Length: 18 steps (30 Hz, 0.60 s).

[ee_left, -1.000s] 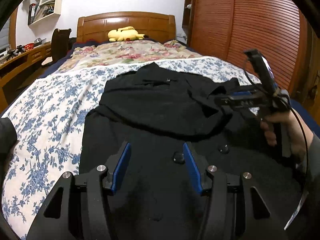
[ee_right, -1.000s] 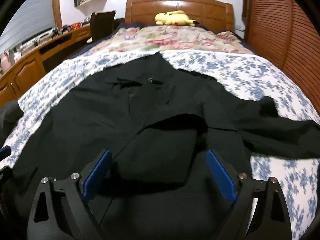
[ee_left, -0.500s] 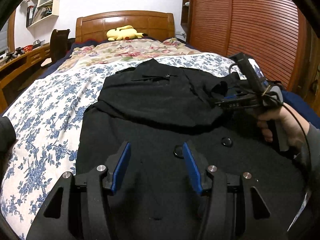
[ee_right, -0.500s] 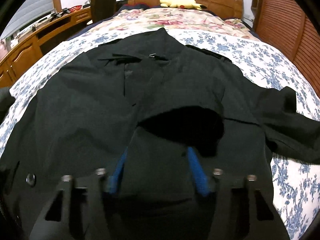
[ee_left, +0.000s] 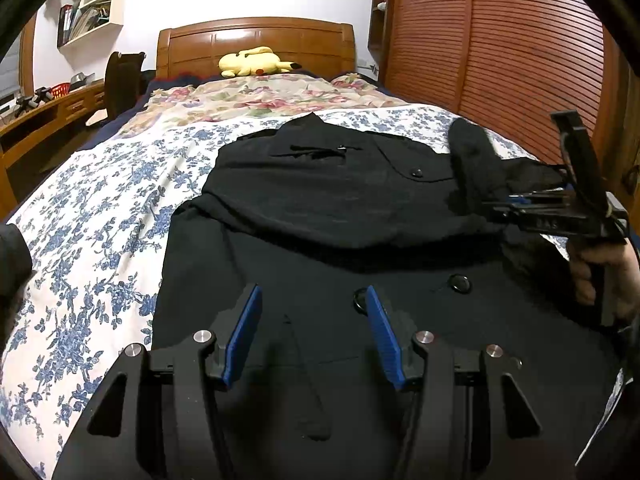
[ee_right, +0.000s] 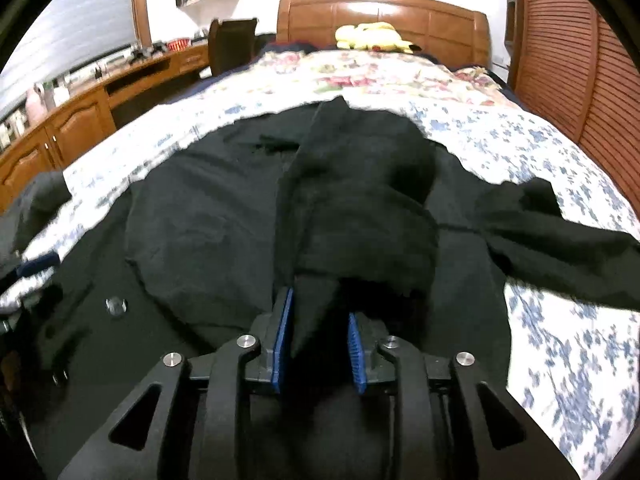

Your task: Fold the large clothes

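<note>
Cloth of this weight looks soft but heavy: the black coat (ee_left: 320, 240) is thick, limp and matte, so it should sag and drag from any single hold instead of keeping its shape, and it is unlikely to slip between ribbed pads. It lies spread on the floral bedspread (ee_left: 100, 208), directly under and ahead of both sets of fingers.

The right gripper (ee_right: 318, 344) has its blue pads (ee_right: 282, 340) drawn close together on a bunched fold of the coat's sleeve (ee_right: 360, 208), which rises slack just beyond the fingertips. In the left wrist view the same sleeve end stands lifted off the coat, ahead and to the right of the left fingers. The left gripper (ee_left: 312, 336) hangs with its pads wide apart, gripping nothing, above the lower front of the coat; a button (ee_left: 459, 282) lies just beyond and right of its right fingertip.

A good hold is judged to be an edge or seam, such as the cuff or hem, taking several layers at once so the weight does not pull the fabric out.

The coat's long axis runs straight away from the fingers, collar (ee_left: 316, 148) at the far end towards the headboard (ee_left: 256, 36), hem nearest the grippers. The other sleeve (ee_right: 560, 252) stretches off to the right of the right fingers, across the long axis.
</note>
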{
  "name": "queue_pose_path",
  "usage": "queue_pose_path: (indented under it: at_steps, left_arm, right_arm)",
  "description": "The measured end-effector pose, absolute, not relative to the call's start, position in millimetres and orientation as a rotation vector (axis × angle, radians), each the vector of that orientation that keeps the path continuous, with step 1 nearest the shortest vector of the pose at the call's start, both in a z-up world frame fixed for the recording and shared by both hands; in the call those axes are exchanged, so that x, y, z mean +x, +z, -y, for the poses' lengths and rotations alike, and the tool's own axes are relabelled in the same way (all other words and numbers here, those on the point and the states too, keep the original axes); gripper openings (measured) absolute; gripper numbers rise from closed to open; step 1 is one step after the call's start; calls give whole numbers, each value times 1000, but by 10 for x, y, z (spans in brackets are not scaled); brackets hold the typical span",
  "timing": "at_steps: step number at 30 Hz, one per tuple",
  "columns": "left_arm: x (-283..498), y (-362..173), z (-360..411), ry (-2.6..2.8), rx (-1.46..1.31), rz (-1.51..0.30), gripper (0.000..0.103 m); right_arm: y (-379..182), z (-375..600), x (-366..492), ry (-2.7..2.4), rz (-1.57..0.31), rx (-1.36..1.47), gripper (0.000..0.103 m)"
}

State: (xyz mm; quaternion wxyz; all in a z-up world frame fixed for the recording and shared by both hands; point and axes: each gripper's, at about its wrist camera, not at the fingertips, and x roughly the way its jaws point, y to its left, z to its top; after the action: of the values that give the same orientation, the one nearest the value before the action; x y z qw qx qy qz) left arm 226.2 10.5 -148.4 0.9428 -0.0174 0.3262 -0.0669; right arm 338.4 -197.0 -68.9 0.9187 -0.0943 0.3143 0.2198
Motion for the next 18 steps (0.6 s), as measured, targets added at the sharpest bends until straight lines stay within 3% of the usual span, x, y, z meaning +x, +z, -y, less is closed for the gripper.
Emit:
queue_pose_path:
  at_steps: [10,15,18]
  left_arm:
    - [2274,-1496,-95,-128,-26,-664,55]
    - [2268,-1503,-92,-132,-23,-667,55]
    - [2273,-1506,-73,-131,-14,-669,55]
  right_arm:
    - [-361,2129,3253,418,-645,-186,39]
    - [-100,2211,2991,410,-582,-185,48]
    - [-24,2281,2933,400,-538,-164,59]
